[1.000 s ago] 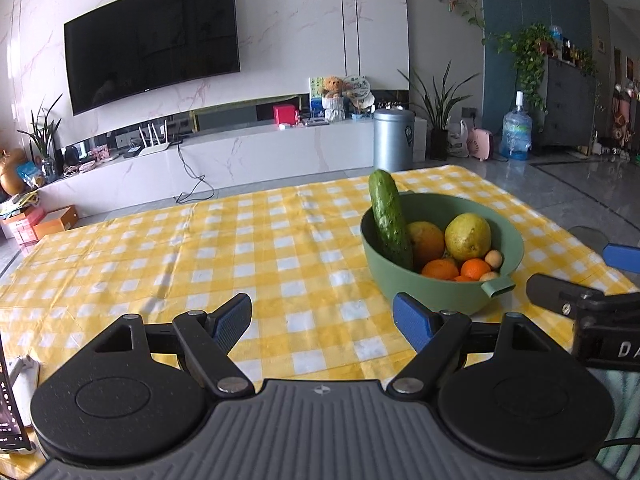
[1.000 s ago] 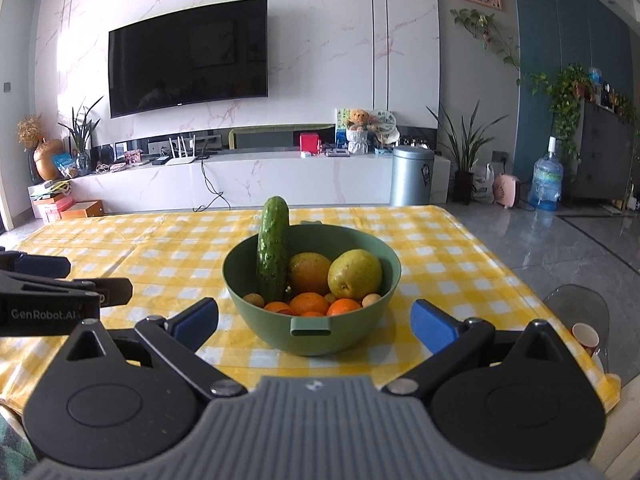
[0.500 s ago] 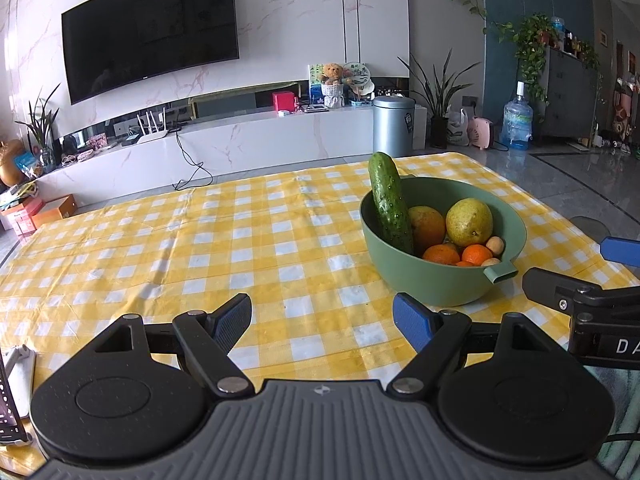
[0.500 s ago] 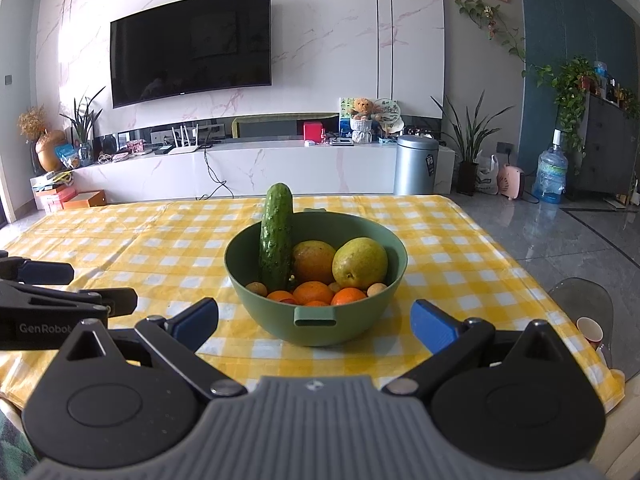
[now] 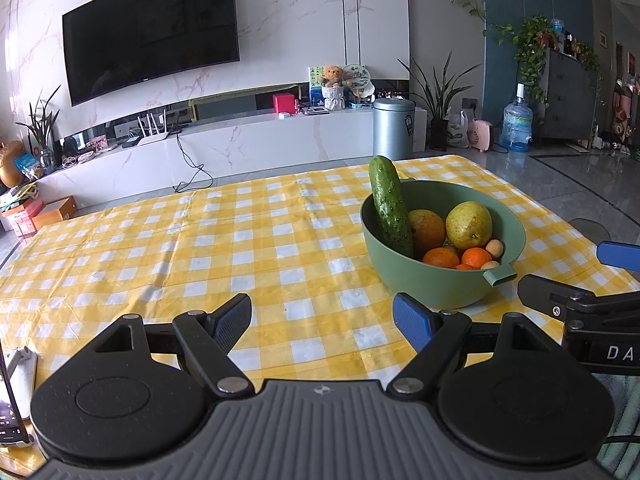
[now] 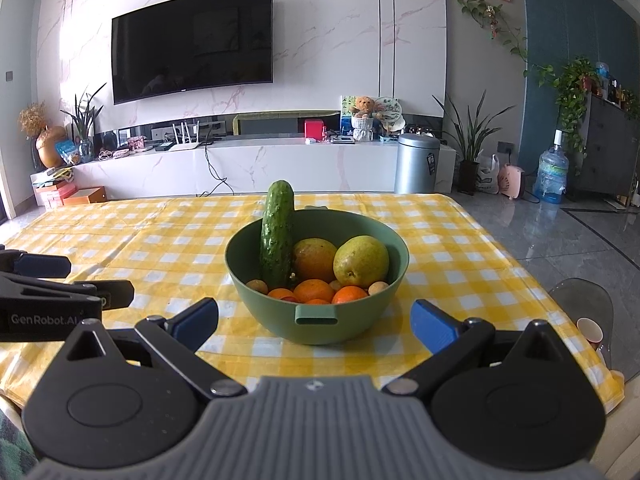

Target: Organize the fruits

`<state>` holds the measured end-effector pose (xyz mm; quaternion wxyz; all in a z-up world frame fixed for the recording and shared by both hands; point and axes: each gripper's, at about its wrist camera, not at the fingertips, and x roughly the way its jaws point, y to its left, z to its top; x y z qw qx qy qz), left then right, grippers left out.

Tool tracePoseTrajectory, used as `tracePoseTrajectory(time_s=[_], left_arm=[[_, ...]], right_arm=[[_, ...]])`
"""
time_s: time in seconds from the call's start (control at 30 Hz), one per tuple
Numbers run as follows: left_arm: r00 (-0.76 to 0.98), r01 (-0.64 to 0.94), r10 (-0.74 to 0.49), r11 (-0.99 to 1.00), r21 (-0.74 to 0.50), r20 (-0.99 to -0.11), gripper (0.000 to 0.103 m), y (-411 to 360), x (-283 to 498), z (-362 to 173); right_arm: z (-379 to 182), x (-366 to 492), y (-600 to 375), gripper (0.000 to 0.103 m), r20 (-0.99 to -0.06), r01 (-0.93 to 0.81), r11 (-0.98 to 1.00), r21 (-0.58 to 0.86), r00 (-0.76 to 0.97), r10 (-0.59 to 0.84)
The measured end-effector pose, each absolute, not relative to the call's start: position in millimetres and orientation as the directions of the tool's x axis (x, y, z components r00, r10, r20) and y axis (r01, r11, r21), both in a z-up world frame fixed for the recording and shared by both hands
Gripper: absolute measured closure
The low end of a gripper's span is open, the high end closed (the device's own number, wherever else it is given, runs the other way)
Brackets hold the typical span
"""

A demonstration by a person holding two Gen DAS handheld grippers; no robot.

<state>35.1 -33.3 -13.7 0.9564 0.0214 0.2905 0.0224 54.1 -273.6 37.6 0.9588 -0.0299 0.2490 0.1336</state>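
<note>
A green bowl (image 6: pixel 360 320) stands on the yellow checked tablecloth (image 6: pixel 160 248). In it a cucumber (image 6: pixel 277 236) leans upright beside an orange-yellow fruit (image 6: pixel 314 260), a pear (image 6: pixel 361 261), small oranges (image 6: pixel 314 290) and small tan fruits (image 6: pixel 378 288). My right gripper (image 6: pixel 314 322) is open and empty, just short of the bowl's near side. My left gripper (image 5: pixel 322 322) is open and empty over bare cloth, left of the bowl (image 5: pixel 420 280). The cucumber (image 5: pixel 390 208) and pear (image 5: pixel 468 225) show in the left wrist view too.
A phone on a stand (image 5: pixel 12 400) sits at the table's near left corner. A glass side table with a paper cup (image 6: pixel 589 330) stands off the table's right edge. A TV wall, cabinet and metal bin (image 6: pixel 416 164) lie beyond the table.
Both grippers have drawn slightly nearer and higher toward the bowl, which now looks a little larger. Both stay open.
</note>
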Motion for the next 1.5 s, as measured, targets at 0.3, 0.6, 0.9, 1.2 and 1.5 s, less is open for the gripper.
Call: tracePoseTrajectory(time_s=[0.3,0.6,0.9,1.2,1.5], left_arm=[[0.830,-0.031,0.055,0.998,0.053,-0.555,0.009,-32.6,35.1,-12.9],[0.830,-0.034,0.058,0.998,0.053,-0.555,0.009,-32.0,35.1,-12.6],[0.831,-0.031,0.051,0.998,0.046,-0.554,0.009,-31.5,33.8,-12.2],[0.831,-0.027,0.045,0.999,0.042,-0.554,0.009,-32.4,32.8,-11.7],[0.831,-0.027,0.047,0.999,0.043,-0.555,0.009,-32.3,32.9,-11.9]], right_arm=[[37.6,54.4,-273.3,0.004,-0.487,-0.272,0.962,0.008,0.840,0.241],[37.9,54.2,-273.2,0.004,-0.486,-0.272,0.962,0.008,0.840,0.241],[38.1,54.1,-273.1,0.004,-0.487,-0.272,0.962,0.008,0.840,0.241],[38.2,54.1,-273.0,0.004,-0.487,-0.272,0.962,0.007,0.840,0.241],[38.3,54.1,-272.8,0.004,-0.487,-0.272,0.962,0.006,0.840,0.241]])
